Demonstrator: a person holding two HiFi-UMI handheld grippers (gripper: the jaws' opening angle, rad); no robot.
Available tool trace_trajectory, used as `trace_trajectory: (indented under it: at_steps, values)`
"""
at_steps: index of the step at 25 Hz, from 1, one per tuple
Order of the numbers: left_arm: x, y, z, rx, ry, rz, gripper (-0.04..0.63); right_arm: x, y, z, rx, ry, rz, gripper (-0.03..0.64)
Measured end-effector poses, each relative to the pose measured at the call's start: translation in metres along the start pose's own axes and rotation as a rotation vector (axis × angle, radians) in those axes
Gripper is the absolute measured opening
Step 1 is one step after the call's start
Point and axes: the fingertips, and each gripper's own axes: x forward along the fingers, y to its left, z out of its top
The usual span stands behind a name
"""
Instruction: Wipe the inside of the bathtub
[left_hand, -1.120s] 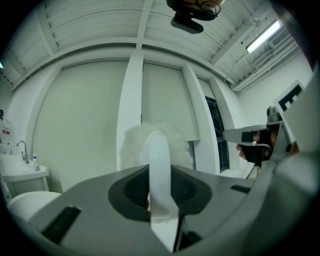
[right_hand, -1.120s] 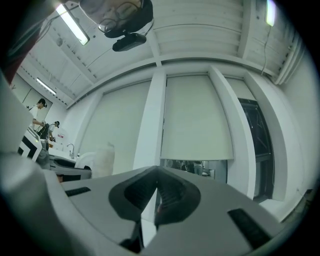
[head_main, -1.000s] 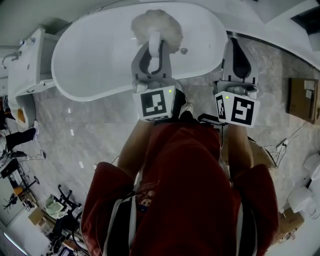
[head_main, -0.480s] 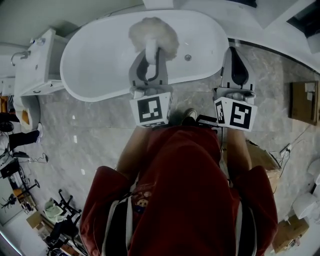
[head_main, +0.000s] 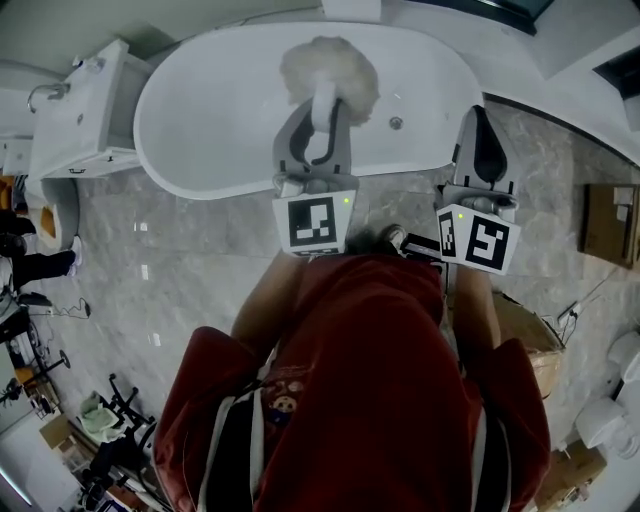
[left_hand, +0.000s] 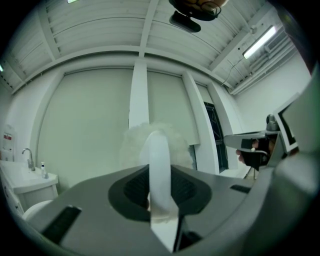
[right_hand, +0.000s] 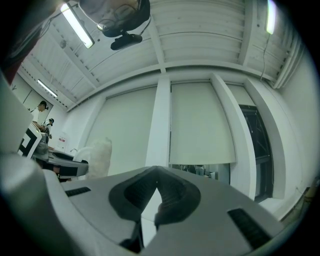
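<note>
Head view: fluffy duster (head_main: 328, 68) inside bathtub (head_main: 200, 130); left claw (head_main: 320, 105) clamps its handle; right claw (head_main: 481, 120) closed, empty, beside bathtub.

Ceiling tube lights (right_hand: 79, 25) lit the room evenly; the bathtub (head_main: 220, 110) glared white, fisheye edges bent and darkened, close foreground blurred.
</note>
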Motion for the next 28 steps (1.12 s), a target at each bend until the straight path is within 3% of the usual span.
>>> trace_trajectory:
  at_steps: [12, 28]
  values:
    - [0.007, 0.037, 0.001, -0.034, -0.037, 0.019, 0.092, 0.024, 0.038, 0.0, -0.037, -0.001, 0.025, 0.011]
    - [0.009, 0.035, -0.003, -0.041, -0.024, 0.023, 0.092, 0.028, 0.037, -0.004, -0.062, 0.015, 0.037, 0.011]
